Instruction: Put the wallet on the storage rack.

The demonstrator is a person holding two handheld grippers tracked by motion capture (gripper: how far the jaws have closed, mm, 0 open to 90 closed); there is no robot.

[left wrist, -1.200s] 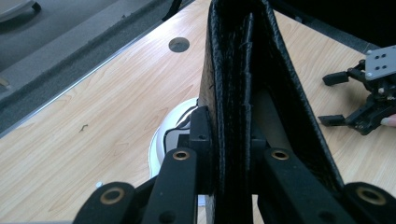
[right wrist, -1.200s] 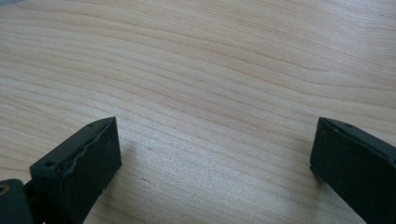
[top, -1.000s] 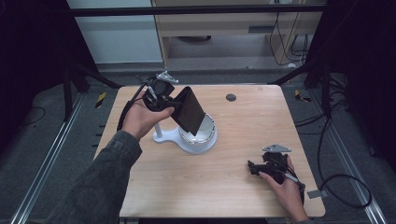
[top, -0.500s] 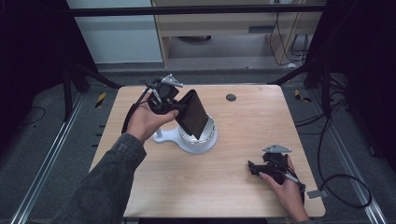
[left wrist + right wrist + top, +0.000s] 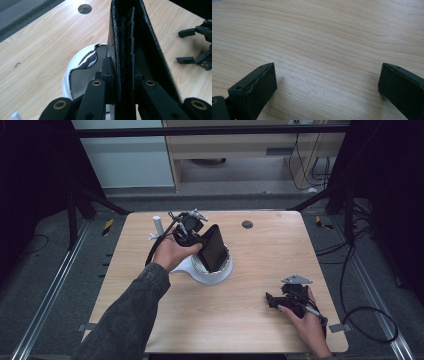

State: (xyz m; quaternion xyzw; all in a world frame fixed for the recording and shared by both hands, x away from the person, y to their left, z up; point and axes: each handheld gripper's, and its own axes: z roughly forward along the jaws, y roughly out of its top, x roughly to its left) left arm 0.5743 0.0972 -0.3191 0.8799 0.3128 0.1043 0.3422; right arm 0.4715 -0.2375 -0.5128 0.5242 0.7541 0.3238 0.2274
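Note:
A black leather wallet-like case (image 5: pixel 213 248) stands on edge, tilted, with its lower end in a white round dish (image 5: pixel 216 276) at the table's middle. My left gripper (image 5: pixel 199 241) is shut on the case from the left. In the left gripper view the jaws pinch the case (image 5: pixel 130 45) on both sides, and the dish (image 5: pixel 75 73) with its shiny inside lies below it. My right gripper (image 5: pixel 270 300) rests at the table's front right, open. In the right gripper view its pads (image 5: pixel 263 82) stand wide apart over bare wood.
A small white cylinder (image 5: pixel 156 224) stands at the back left of the wooden table (image 5: pixel 150 320). A dark round hole (image 5: pixel 247 224) sits near the back edge. The right gripper (image 5: pixel 200 47) lies far off in the left gripper view. Cables trail off the table's right side.
My left hand has moved right and down with the case, bringing its lower end into the white dish. The right hand has stayed where it was.

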